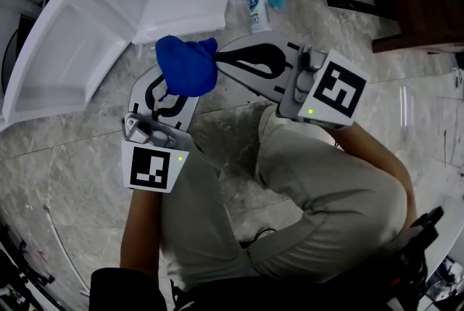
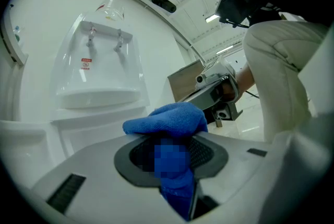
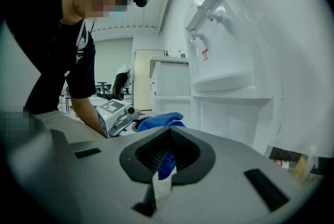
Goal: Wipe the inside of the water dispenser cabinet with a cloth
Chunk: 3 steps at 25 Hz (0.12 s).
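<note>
Blue cloth (image 1: 187, 67), bunched, was held in mid-air btwn both tools, above the marble floor (image 1: 87, 150) and just in front of the white water dispenser (image 1: 109, 5), not touching it. L tool (image 1: 172, 88) was clamped on the bulk of the cloth: the wad filled its jaws and bulged over the top. R tool (image 1: 221, 59) was closed, w/ what looked like a thin edge of the same cloth nipped in its jaws. The person was crouched low, knees under both tools. The taps and drip shelf showed in the L tool's view, w/ the lower cabinet (image 2: 88, 131) beneath them. In the head view a white panel (image 1: 69, 59) beside the dispenser looked like the swung-open door, though this was uncertain. A spray bottle (image 1: 257, 9) stood on the floor well beyond the tools.

Step in hand (judged): arranging the cloth btwn the tools. No wiping had begun, since the cloth was outside the cabinet. Next move would call for the R tool letting go, then the L tool carrying the wad into the cabinet w/ enough cloth proud of the jaws to press on the inner wall.
</note>
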### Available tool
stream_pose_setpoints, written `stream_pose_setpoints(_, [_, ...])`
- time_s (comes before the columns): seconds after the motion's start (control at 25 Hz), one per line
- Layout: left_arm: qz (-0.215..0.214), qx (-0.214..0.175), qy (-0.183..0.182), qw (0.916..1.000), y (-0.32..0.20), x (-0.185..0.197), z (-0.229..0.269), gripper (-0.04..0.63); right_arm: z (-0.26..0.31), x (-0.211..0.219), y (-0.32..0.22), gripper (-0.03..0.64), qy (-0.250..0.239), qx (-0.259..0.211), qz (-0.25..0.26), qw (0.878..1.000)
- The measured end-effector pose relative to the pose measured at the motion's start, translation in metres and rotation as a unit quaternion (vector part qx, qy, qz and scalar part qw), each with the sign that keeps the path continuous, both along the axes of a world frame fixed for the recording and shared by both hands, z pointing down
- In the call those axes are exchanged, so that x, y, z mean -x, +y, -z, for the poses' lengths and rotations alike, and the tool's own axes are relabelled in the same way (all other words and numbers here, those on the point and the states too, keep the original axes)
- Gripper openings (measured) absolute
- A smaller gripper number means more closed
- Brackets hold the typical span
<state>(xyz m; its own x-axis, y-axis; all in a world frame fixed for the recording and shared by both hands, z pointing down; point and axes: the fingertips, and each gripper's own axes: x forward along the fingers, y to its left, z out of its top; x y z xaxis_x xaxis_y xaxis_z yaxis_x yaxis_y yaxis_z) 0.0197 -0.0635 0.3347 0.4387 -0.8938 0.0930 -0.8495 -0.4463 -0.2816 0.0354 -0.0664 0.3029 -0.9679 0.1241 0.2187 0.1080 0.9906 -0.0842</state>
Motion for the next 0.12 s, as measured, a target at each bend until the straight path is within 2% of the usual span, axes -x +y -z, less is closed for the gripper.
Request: stream_pose_setpoints(0.12, [-0.009, -0.007, -0.012, 0.9999, -0.001, -0.0079, 0.0029, 0.121, 0.0007, -0.0023, 0.0013, -0.002, -0.003, 0.001, 0.004, 1.0])
